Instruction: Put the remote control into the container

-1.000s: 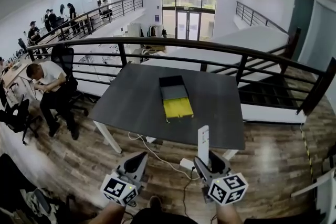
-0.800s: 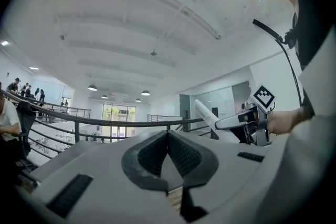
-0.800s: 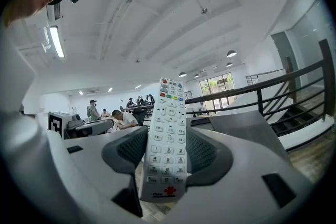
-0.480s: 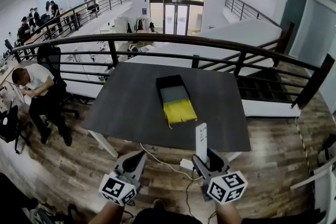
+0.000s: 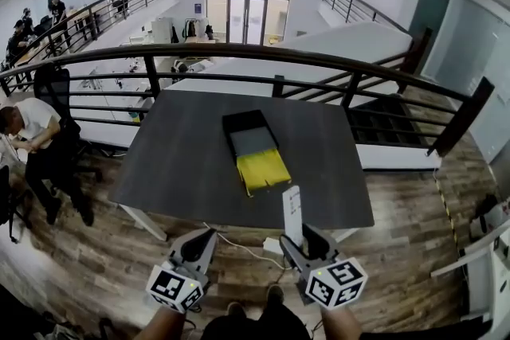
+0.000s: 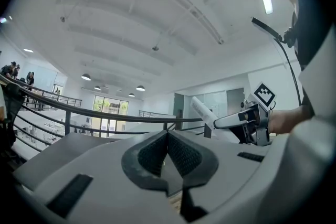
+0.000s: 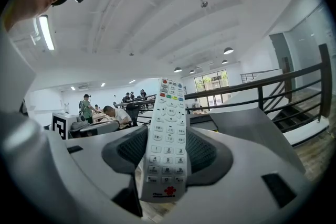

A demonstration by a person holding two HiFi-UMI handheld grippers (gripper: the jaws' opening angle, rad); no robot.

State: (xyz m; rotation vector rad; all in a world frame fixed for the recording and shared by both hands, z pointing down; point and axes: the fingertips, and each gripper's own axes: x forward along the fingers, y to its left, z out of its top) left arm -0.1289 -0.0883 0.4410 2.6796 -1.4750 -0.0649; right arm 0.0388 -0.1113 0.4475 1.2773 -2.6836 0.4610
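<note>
White plastic remote control (image 5: 292, 212) is pinched between the jaws of the right gripper (image 5: 301, 241), out in the air in front of the person, not in the container (image 5: 236, 120).

Change against the earlier frames:
- Dark table (image 5: 183, 163) and the container on it sit slightly further left in the head view.
- Both grippers also sit a little further left; the remote control stays clamped as before.
- Seated person (image 5: 32, 131) lies closer to the left edge of the head view.

Orientation of the remote control:
- In the head view its long axis runs away from the person toward the table, with a slight lean left. Its far end overlaps the table's near edge.
- In the right gripper view the remote control (image 7: 167, 136) runs along the jaws with its button face toward the camera. The end with the coloured buttons projects beyond the jaw tips; the end with the red logo is nearest the camera.

Right gripper (image 7: 168, 152): jaw pads press on the two long sides of the remote control.

Left gripper (image 5: 198, 244): in its own view the left gripper (image 6: 169, 157) has its pads pressed together with nothing between them.

Container: long black tray near the table's middle, its near section yellow and its middle section grey, well apart from the remote control.
</note>
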